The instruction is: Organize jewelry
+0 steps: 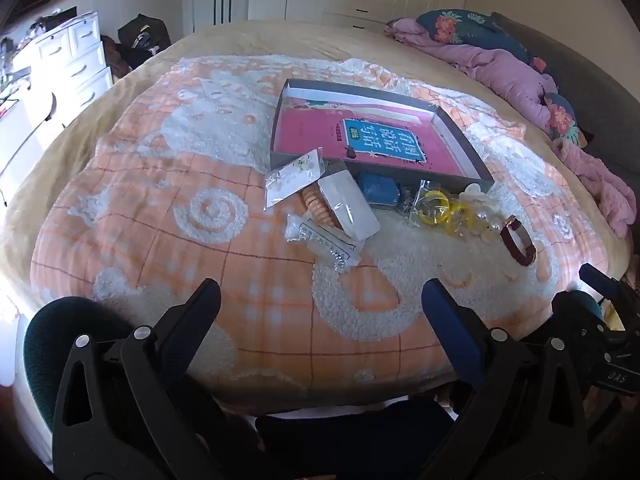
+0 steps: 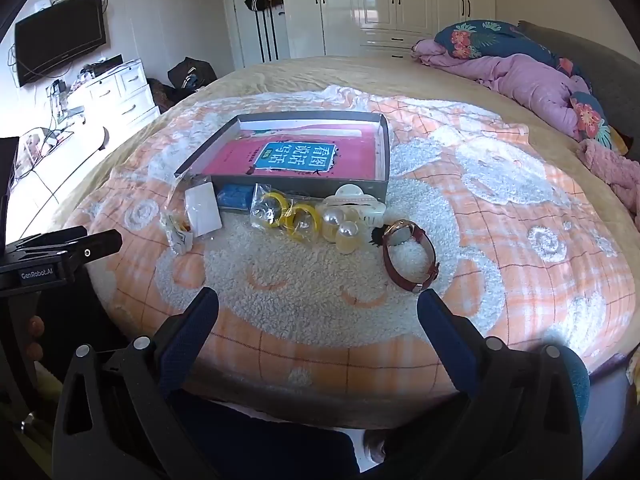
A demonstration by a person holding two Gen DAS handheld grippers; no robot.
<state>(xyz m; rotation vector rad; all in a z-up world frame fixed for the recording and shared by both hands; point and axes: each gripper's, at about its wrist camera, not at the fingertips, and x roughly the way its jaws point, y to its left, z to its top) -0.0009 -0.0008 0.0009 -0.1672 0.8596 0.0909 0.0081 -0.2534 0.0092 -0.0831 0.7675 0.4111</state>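
A grey shallow box (image 1: pixel 298 156) (image 2: pixel 304 186) with a pink book inside lies on the bed. In front of it jewelry is scattered: clear packets (image 1: pixel 294 178), a white card packet (image 1: pixel 348 204) (image 2: pixel 203 208), an orange coil band (image 1: pixel 316 210), a blue pouch (image 1: pixel 378 188) (image 2: pixel 235 196), bagged yellow rings (image 1: pixel 434 204) (image 2: pixel 286 212), pearl pieces (image 2: pixel 340 226), a white claw clip (image 2: pixel 358 200) and a brown-strapped watch (image 1: pixel 518 242) (image 2: pixel 408 256). My left gripper (image 1: pixel 322 302) and right gripper (image 2: pixel 318 308) hover open near the bed's front edge, holding nothing.
An orange-and-white fleece blanket (image 1: pixel 208 216) (image 2: pixel 520 220) covers the bed. Purple bedding and floral pillows (image 1: pixel 500 64) (image 2: pixel 528 76) pile at the back right. White drawers (image 1: pixel 76 60) stand at left, wardrobes (image 2: pixel 380 0) behind, a wall television (image 2: pixel 60 52) at left.
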